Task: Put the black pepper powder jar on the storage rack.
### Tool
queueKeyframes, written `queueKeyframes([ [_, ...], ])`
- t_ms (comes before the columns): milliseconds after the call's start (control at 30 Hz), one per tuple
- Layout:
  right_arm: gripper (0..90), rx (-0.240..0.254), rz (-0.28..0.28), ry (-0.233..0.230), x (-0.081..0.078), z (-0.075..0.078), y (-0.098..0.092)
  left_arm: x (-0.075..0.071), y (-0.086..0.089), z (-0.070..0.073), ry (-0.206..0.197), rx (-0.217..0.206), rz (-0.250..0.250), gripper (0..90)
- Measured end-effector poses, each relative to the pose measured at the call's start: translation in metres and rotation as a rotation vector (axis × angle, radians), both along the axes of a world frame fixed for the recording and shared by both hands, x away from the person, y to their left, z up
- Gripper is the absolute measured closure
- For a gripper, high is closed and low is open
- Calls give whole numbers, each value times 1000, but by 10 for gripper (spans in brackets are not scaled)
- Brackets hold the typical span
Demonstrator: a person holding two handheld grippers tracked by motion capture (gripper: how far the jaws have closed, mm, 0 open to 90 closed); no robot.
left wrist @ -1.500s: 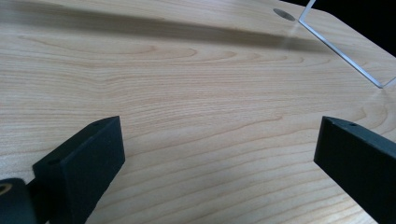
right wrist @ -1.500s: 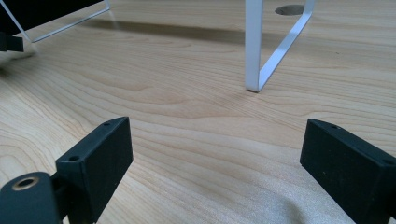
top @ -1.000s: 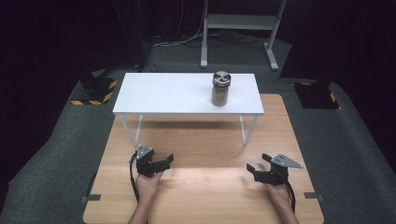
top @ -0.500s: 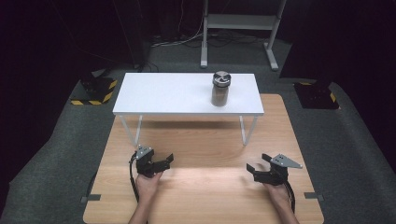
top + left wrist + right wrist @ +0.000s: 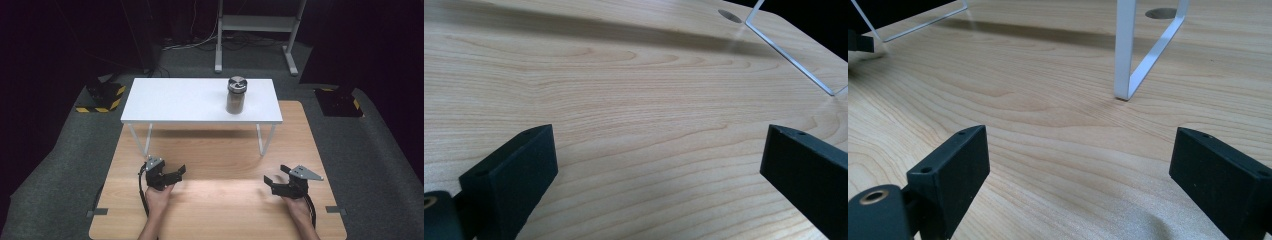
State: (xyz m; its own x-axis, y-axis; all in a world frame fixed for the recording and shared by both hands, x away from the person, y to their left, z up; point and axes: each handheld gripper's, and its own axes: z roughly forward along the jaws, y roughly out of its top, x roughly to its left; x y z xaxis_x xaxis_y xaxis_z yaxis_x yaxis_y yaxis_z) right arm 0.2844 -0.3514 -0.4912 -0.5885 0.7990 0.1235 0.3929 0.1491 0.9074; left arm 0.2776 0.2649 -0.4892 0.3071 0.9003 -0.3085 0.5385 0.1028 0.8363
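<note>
While resting low on the wooden table [image 5: 220, 210], left gripper [image 5: 174, 175] at about seven o'clock of the high view, right gripper [image 5: 272, 183] at about five o'clock; both with jaws spread wide, nothing between them, bare wood grain beneath in each gripper view; both angled inward toward each other. Jar [image 5: 236, 94] upright with a metal lid, at about twelve o'clock, on the right half of the small white table [image 5: 175, 102]; well apart from both grippers. White leg [image 5: 1128, 55] close ahead at one o'clock in the right gripper view.
</note>
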Motion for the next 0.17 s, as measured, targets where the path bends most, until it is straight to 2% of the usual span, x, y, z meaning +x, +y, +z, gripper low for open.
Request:
queueKeyframes([
  [167,87,1,-1,-2,0,0,0,0,0,0,0,-2,-1,20],
])
